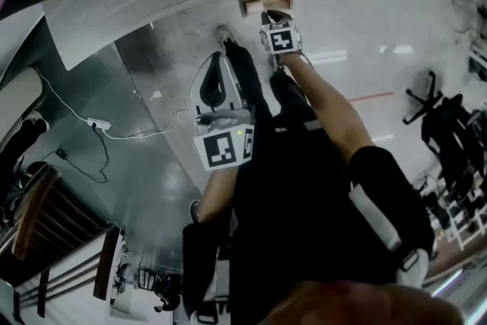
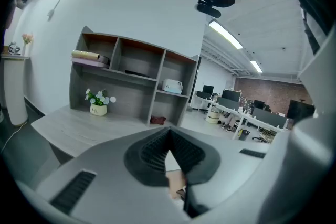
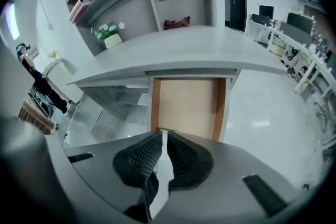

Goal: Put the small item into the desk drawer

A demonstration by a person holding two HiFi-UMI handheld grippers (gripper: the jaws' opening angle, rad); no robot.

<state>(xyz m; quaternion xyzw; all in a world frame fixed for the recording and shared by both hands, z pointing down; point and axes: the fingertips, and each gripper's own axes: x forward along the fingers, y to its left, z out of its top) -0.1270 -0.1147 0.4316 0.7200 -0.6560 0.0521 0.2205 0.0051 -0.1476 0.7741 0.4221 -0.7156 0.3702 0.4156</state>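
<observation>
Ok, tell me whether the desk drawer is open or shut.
Open: the drawer sticks out from under the desk top, its tan inside showing from above in the right gripper view.

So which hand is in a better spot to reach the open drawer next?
Probably the right. The right gripper hangs just before the open drawer and looks into it; the left gripper sits further back, aimed at the shelves.

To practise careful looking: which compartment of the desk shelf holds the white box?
The upper right compartment alone holds the white box; the one beneath holds a dark red thing, the upper left a roll.
</observation>
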